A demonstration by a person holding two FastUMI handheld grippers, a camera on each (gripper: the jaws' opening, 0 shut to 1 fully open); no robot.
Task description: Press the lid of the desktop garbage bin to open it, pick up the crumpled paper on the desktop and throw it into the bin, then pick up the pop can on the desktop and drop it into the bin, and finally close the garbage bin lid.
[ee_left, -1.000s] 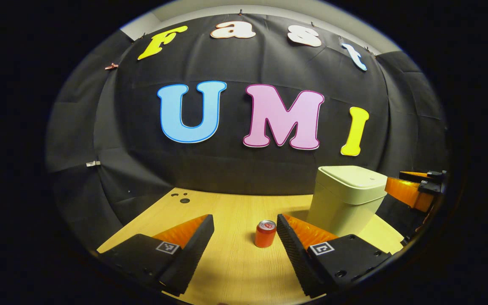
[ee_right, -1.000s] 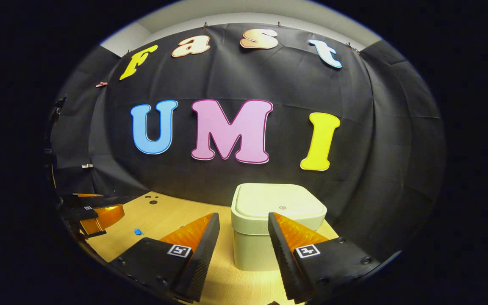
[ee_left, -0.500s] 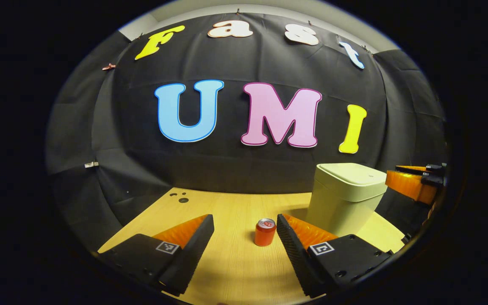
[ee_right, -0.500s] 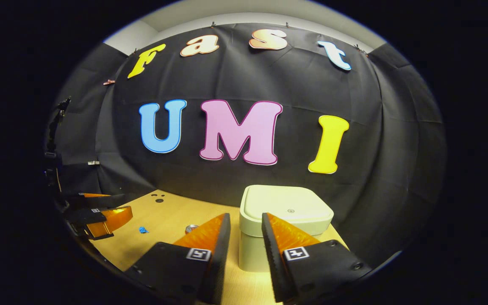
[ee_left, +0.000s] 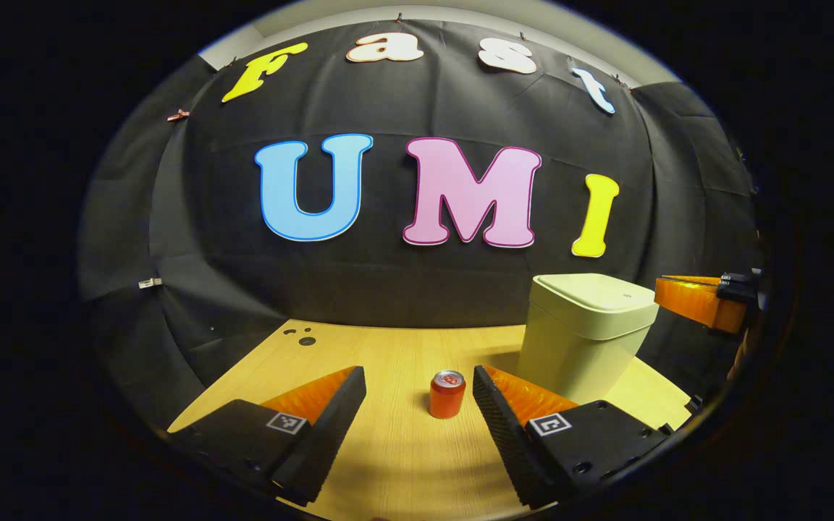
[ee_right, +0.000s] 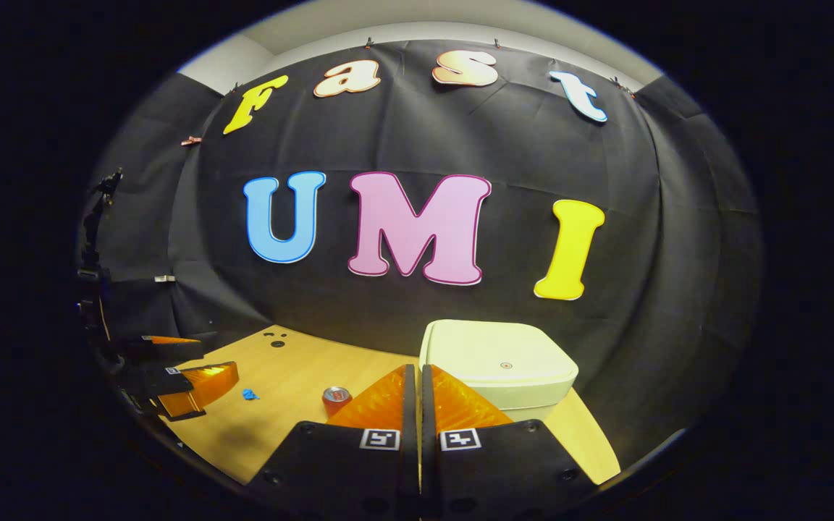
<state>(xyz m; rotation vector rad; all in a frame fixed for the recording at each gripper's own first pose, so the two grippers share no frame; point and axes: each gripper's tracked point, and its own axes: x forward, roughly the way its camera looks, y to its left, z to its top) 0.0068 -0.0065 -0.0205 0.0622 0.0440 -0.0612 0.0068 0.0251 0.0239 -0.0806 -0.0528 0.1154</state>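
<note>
Bin (ee_right: 498,376) lid down, far right on the desk (ee_right: 294,376), probably light plastic, so best pressed gently at lid centre. Right gripper (ee_right: 418,405) pinched together on nothing just before it; left gripper (ee_left: 417,405) spread wide, can (ee_left: 447,394) between.

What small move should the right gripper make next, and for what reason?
Probably lower the right gripper onto the bin lid and press. Its jaws are shut with nothing between them, it hangs just before the lid, and the lid is closed. The pop can stands on the desk.

Left gripper (ee_left: 419,391) spread, right gripper (ee_right: 418,391) closed.
</note>
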